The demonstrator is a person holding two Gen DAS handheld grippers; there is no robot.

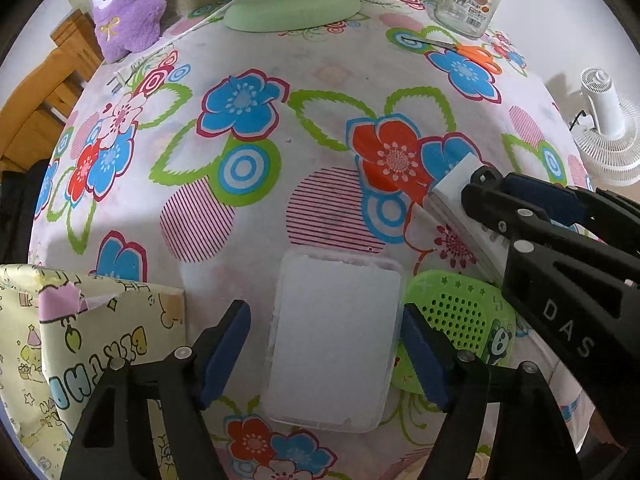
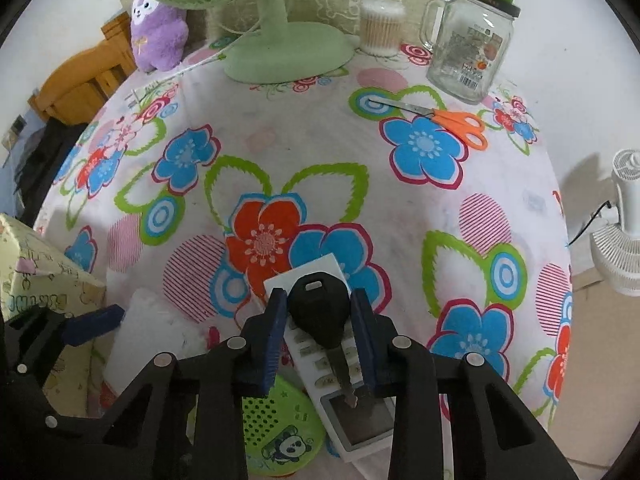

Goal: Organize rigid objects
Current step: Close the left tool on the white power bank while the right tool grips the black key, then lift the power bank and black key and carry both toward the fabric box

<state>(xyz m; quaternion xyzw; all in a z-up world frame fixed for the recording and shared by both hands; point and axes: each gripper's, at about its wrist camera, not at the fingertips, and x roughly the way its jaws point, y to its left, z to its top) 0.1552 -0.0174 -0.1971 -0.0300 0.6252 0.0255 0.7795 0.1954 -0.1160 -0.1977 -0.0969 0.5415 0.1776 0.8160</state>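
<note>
My right tool [image 2: 320, 320] is clamped on the stiff, light white remote [image 2: 352, 412] at its long edges, a loose black key [image 2: 320, 312] riding on top, while my left tool [image 1: 324, 348] gapes around the rigid white box [image 1: 334, 340] on the desk [image 1: 320, 92].

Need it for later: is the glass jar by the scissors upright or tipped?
Upright: the glass jar stands on its base, dark lid on top.

Plush toy [image 1: 126, 8] (purple), green fan [image 2: 280, 46], floral tablecloth [image 1: 320, 92]
</note>
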